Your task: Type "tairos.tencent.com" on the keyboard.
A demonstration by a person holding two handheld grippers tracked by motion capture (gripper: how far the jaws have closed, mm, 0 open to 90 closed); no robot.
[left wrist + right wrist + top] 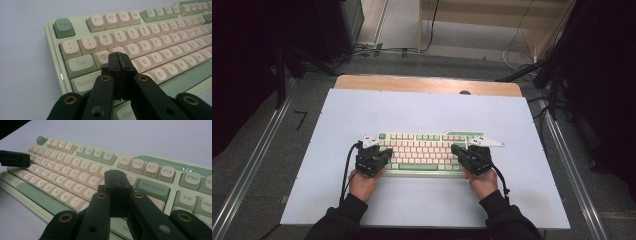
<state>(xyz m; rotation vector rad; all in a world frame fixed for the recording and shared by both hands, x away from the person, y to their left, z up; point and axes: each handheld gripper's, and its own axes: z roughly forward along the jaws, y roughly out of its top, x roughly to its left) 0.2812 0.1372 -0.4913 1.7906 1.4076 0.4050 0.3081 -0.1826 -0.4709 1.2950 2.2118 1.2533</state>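
a pale green keyboard (pixel 424 152) with cream and green keycaps lies flat, centre of the frame, on the white table (pixel 422 107).

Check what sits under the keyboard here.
The keyboard lies flat on a white sheet that covers the wooden table. Whatever lies directly beneath its case is covered; the table shows along the far edge.
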